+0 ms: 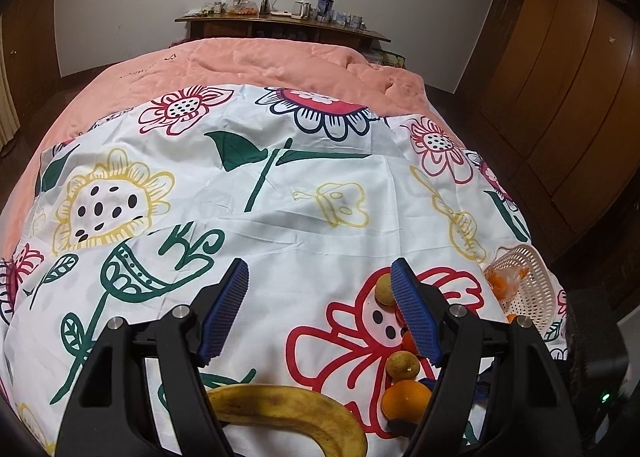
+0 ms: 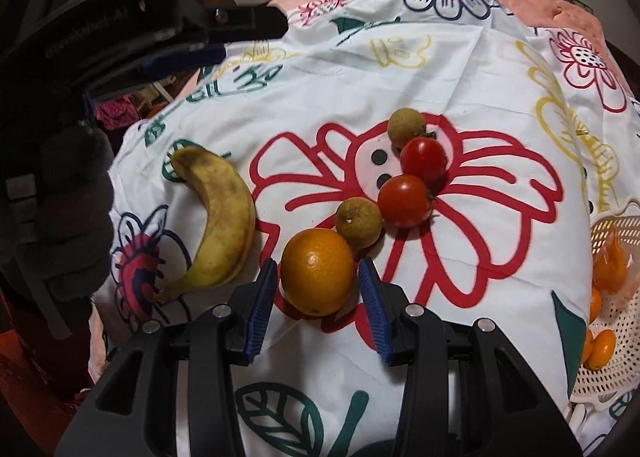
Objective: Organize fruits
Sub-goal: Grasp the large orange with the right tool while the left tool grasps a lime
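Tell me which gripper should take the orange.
Right. The right gripper is open with the orange already between its fingers. The left gripper is open over bare cloth, with the orange off to its right, beyond its finger.

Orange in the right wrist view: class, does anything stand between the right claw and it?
Nothing visible does. The orange sits between the open fingers of the right claw, with a gap on each side. The brown fruit lies beyond the orange, touching it.
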